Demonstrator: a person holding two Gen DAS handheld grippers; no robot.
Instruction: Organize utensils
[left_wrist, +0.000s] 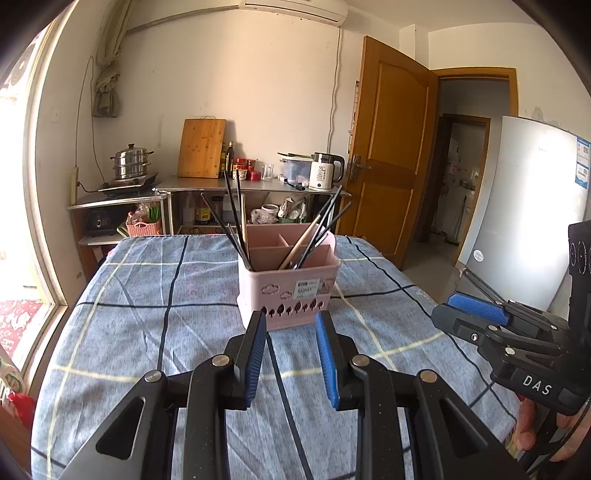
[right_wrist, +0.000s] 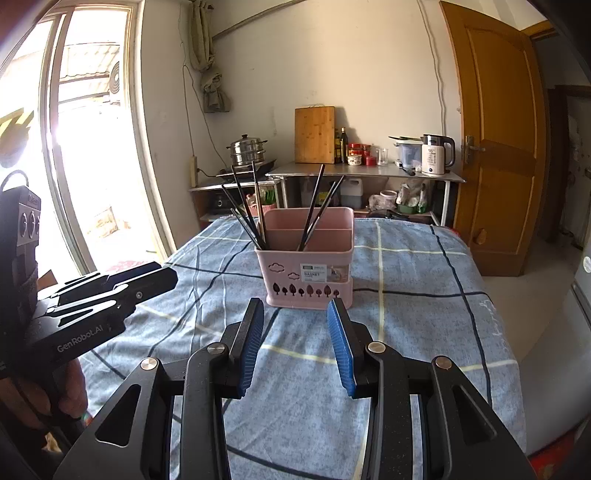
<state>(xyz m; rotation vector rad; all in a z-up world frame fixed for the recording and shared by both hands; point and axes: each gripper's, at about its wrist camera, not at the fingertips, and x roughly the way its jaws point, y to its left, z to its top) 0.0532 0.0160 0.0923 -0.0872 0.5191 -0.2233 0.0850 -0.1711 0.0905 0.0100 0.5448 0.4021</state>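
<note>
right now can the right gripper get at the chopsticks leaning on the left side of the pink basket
Probably yes. The right gripper is open and empty, facing the pink basket across bare tablecloth. The chopsticks stick out above the rim, and the left gripper sits off to the side.

basket (left_wrist: 288, 291): stands on the table (left_wrist: 147, 332), mid-width
chopsticks (left_wrist: 236, 221): in basket's compartments, leaning outward
counter (left_wrist: 255, 184): behind table, bearing kettle (left_wrist: 325, 171) and cutting board (left_wrist: 201, 147)
door (left_wrist: 388, 147): right of counter
</note>
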